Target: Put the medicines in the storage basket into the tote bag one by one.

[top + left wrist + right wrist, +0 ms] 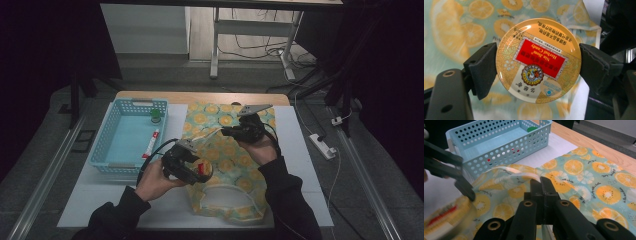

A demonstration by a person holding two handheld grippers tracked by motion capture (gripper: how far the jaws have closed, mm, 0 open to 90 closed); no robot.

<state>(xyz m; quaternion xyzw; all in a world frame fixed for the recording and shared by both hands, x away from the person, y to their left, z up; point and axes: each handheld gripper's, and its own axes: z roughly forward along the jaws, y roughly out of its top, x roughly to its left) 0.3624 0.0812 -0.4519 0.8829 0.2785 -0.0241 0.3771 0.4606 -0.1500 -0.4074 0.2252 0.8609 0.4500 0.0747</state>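
A round gold candy tin (537, 60) with a red label sits between the pads of my left gripper (196, 169), which is shut on its rim. In the high view the tin (203, 168) hangs over the left edge of a teal bag (235, 160) printed with orange slices. My right gripper (541, 183) is shut on the bag's white-trimmed rim (524, 175) and holds it lifted off the table. In the right gripper view the tin (446, 220) is blurred at the lower left, close to the raised rim.
A light blue perforated basket (107, 135) stands left of the bag and holds a green-capped item (156, 116) and a white-and-red tube (152, 142). A white mat (300, 165) covers the table. A power strip (324, 146) lies on the floor at the right.
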